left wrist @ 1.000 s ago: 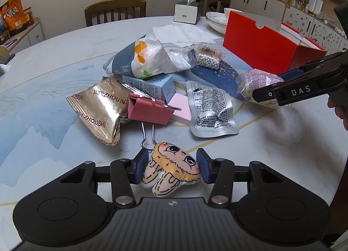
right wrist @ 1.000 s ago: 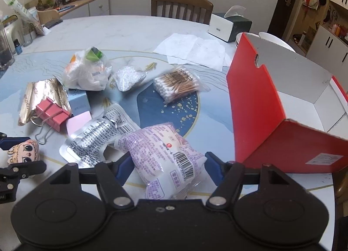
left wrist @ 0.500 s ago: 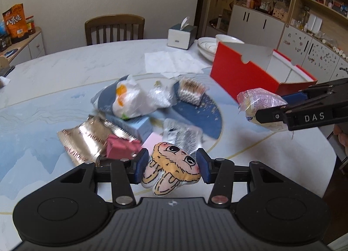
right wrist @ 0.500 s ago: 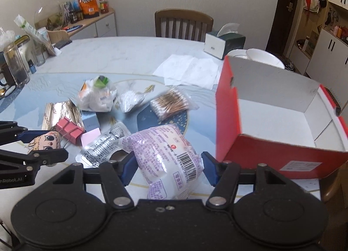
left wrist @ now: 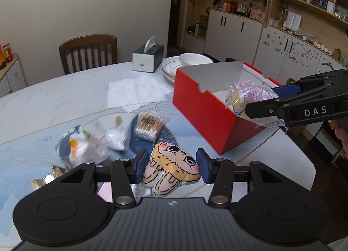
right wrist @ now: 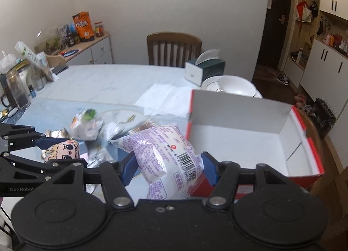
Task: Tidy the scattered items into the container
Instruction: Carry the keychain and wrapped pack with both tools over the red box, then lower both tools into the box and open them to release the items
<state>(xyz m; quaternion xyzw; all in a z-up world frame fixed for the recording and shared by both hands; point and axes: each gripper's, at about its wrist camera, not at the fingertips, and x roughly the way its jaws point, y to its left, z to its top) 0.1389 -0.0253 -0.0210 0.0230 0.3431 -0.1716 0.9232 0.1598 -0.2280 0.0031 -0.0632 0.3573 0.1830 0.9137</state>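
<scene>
Since a second ago both claws have lifted off the surface and swung toward the red box, each carrying its load.

Left wrist view: the left claw [left wrist: 171,165] is closed on the plush doll head [left wrist: 174,169], held clear above the surface [left wrist: 65,96]. The red box [left wrist: 208,116] stands at two o'clock, open side up. At three o'clock the right claw [left wrist: 264,104] grips the purple-printed packet [left wrist: 250,96] over the box's near rim. The cotton swab pack [left wrist: 150,123] and plastic bags [left wrist: 87,148] (blurred) lie at eleven o'clock.

Right wrist view: the right claw [right wrist: 168,168] pinches the purple-printed packet [right wrist: 167,157], barcode facing up, just beside the red box [right wrist: 239,129] at two o'clock. At nine o'clock the left claw [right wrist: 54,153] clamps the plush doll head [right wrist: 63,149]. A tissue box [right wrist: 204,69] sits at twelve o'clock.
</scene>
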